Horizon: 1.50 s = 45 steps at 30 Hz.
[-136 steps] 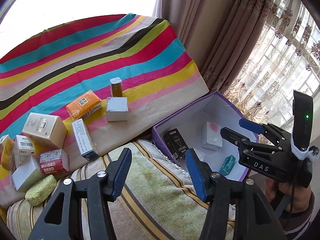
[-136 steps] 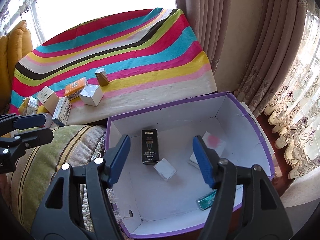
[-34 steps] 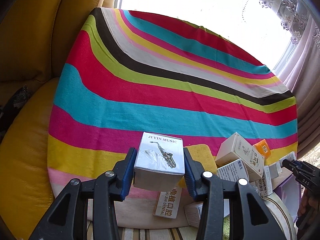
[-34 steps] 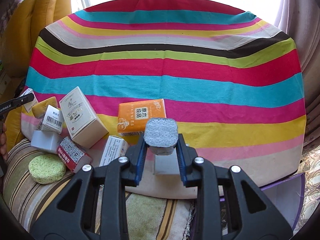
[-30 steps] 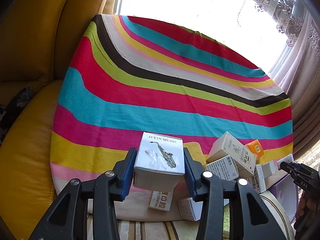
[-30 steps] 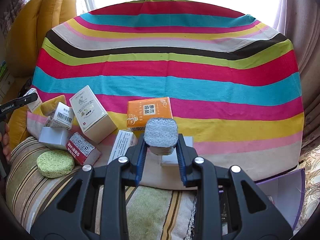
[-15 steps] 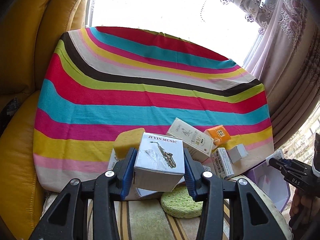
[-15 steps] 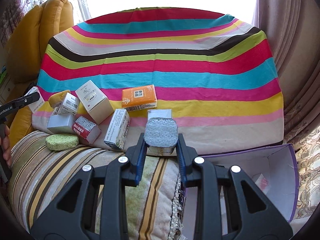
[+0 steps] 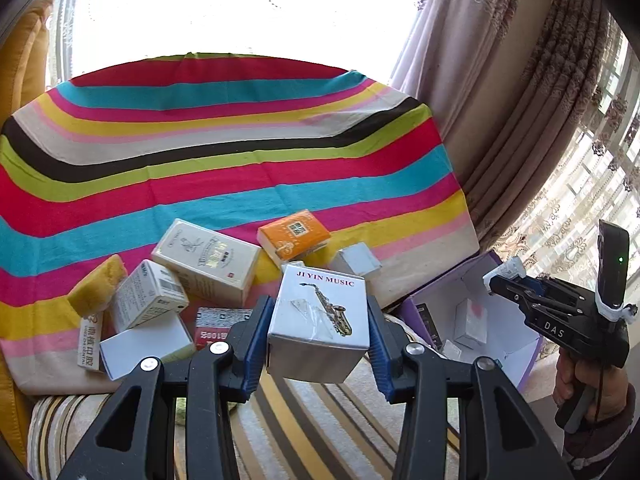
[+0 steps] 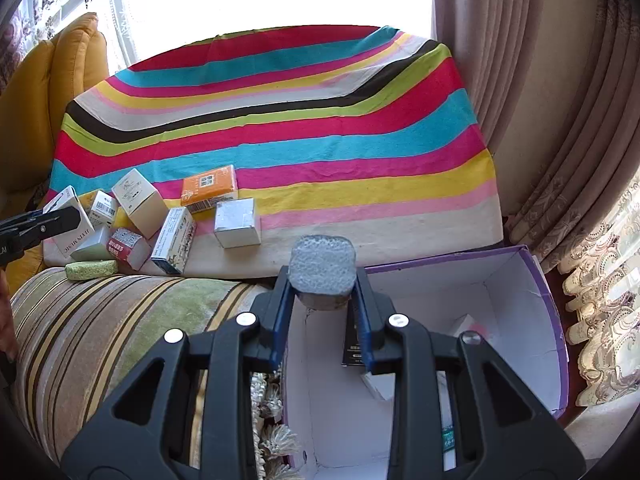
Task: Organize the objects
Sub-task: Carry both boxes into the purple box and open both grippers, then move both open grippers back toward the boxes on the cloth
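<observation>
Left wrist view: white cardboard box printed with a saxophone (image 9: 318,312) clamped by its side faces between the blue pads of the left hand-held gripper (image 9: 318,334), carried clear of the surface, printed top up, likely gripped across the narrow width so as to drop flat into the purple open cardboard box with white inside (image 9: 516,344) at near right. Right wrist view: small brown block with a grey speckled top (image 10: 322,266) pinched in the right hand-held gripper (image 10: 322,320), poised over the near-left corner of that container, seemingly for release inside. Already lying within: a black carton (image 10: 352,344) and a white packet with a pink patch (image 9: 472,322). Left behind on the rainbow-striped cloth (image 9: 224,160): an orange packet (image 9: 294,234), a cream carton (image 9: 206,260), other small cartons clustered at the near left edge. Nearer, a striped green-and-beige cushion (image 10: 112,320); yellow leather sofa (image 10: 52,92) at far left, beige curtains (image 10: 532,100) and bright window at right.
</observation>
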### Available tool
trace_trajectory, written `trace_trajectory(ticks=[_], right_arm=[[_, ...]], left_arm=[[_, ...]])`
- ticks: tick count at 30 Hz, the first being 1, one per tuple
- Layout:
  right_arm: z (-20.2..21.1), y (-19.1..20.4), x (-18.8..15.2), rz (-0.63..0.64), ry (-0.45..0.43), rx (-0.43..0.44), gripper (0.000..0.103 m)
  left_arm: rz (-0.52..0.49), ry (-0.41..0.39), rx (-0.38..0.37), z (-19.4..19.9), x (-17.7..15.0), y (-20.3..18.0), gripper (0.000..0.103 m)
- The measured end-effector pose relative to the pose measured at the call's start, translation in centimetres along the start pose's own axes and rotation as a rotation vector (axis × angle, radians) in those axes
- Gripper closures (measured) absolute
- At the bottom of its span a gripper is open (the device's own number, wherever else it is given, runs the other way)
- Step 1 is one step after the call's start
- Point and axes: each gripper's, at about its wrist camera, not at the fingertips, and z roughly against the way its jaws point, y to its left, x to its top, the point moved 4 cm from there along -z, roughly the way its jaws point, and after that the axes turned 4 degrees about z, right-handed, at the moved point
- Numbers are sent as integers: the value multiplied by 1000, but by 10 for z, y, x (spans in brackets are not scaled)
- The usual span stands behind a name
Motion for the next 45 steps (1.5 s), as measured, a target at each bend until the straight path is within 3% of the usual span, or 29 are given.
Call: trace_trajectory(ticks=[10,25,29,30,35,39,45], right_arm=[[16,-60,-30,-72,8,-121,70],[32,-98,-57,-114,26,-162,68],[39,-101,-60,-128,4,-172,37],[40,-102,-59,-128,-3,-176,34],[46,-104,-55,-134,-25,-207,25],[53,-103,-48,-165,-53,-226,13],[56,-92,-40,-114,-80,-290,10]], left_arm=[[-186,108,-92,-30,-18,-94,58],[-400,229,-211,-52,-52,-186,56],[-423,234,-239,-51,-57,-196,35],[-424,227,-240,-49,-57,-196,32],[-397,151,-184,-37,-45,-189,18],[-365,81,-89,-31,-34,-174,18],[-213,35,-152,-19,-20,-135,18]])
